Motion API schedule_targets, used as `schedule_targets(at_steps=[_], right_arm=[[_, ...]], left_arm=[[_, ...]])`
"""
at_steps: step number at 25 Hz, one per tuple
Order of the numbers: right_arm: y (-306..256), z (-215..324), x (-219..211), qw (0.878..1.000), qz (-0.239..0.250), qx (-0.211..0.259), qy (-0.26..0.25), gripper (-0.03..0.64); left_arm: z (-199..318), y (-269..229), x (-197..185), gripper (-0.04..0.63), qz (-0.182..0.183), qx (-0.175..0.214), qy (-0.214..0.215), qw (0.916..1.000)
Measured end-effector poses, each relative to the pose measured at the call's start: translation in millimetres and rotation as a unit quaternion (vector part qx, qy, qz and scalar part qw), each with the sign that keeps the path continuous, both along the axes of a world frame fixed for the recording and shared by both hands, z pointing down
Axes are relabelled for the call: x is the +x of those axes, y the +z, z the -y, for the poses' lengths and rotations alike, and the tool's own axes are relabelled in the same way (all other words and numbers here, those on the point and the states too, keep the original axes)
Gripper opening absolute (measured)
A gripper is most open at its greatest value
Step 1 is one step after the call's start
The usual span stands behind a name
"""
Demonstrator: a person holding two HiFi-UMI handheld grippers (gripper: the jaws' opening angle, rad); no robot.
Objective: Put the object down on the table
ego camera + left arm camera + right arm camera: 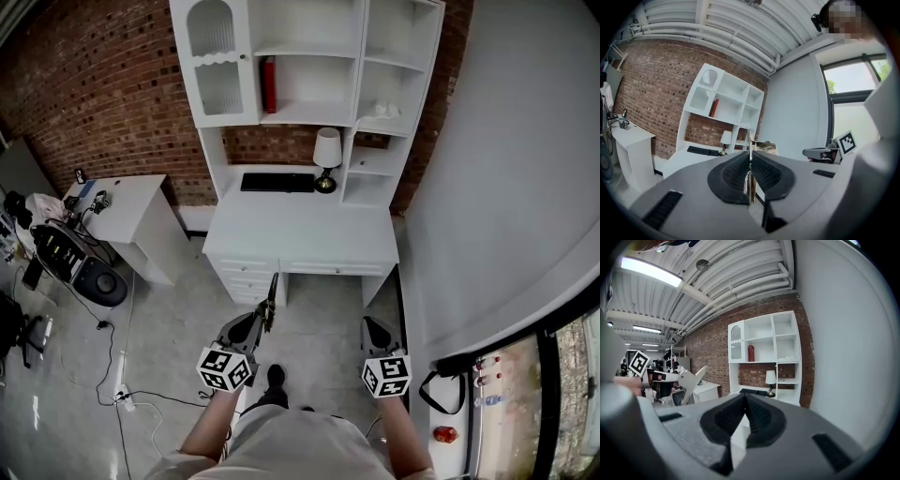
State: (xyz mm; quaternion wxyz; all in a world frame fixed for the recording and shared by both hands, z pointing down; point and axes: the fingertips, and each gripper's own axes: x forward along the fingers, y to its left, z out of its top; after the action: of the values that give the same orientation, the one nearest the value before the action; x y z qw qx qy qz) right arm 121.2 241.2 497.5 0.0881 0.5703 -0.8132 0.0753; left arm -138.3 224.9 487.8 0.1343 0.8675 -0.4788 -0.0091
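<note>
A thin, slender stick-like object (272, 295) pokes forward out of my left gripper (263, 325), which is shut on it low in front of the white desk (300, 230). In the left gripper view the object (749, 138) stands as a narrow upright strip pinched between the ribbed pads, above the jaw tips of the left gripper (750, 157). My right gripper (371, 325) hangs level with it to the right, over the floor by the desk's right leg. Its jaws meet with nothing between them in the right gripper view (744, 398).
On the desk are a black keyboard (277, 182) and a small lamp (326, 157), under a white hutch (309, 56) holding a red book (269, 84). A smaller white table (131, 211) and black gear with cables (80, 267) stand left. A grey wall (506, 187) runs along the right.
</note>
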Motion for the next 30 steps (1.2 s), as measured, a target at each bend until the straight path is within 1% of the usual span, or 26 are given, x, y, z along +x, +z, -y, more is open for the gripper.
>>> schedule_targets(at_steps=[6,12,22,30], right_arm=[[4,34,0,1.0,-0.006,-0.005,0.011,0.003],[5,82,-9,1.0,-0.018,-0.01,0.019,0.002],[0,173,-33,0.999,-0.025,-0.016,0.042,0.002],[-3,231,-61,0.997,-0.032,-0.016,0.061,0.003]], left_arm=[[40,4,-4,0.011,-0.002,0.0,0.008,1.0],[98,7,-10,0.011,-0.009,-0.002,0.022,0.9997],[199,6,-28,0.011,-0.004,-0.005,0.055,0.9985],[264,10,-50,0.011,-0.003,-0.005,0.082,0.9966]])
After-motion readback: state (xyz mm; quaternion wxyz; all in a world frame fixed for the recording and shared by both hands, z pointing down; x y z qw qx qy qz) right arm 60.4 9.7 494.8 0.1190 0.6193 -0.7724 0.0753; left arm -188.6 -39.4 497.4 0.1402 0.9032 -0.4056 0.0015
